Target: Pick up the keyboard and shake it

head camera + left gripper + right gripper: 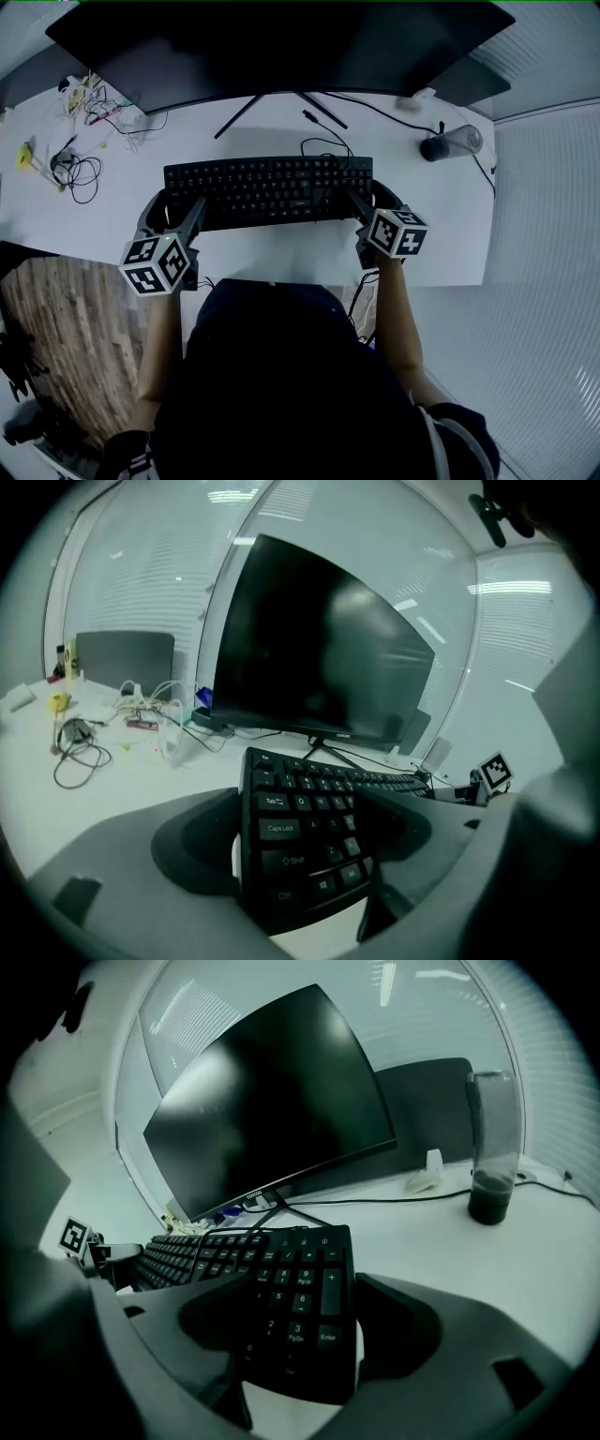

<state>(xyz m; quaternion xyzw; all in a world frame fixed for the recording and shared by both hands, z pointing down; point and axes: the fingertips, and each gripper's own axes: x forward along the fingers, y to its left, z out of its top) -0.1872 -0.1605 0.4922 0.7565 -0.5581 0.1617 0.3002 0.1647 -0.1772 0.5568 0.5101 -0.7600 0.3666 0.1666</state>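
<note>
A black keyboard [267,190] lies lengthwise on the white desk [281,251] in front of the monitor. My left gripper [175,204] straddles its left end: the outer jaw stands beside the edge and the inner jaw lies over the keys. In the left gripper view the Caps Lock and Shift end of the keyboard [295,841] sits between the wide jaws, with a white sliver at the outer jaw. My right gripper [372,195] straddles the number-pad end [300,1302] the same way. Both stand open.
A dark monitor [281,42] on a thin V-shaped stand is just behind the keyboard. A tumbler [452,142] stands at the back right, with a cable running past it. Loose cables and small items [80,141] clutter the back left. The person's body fills the near side.
</note>
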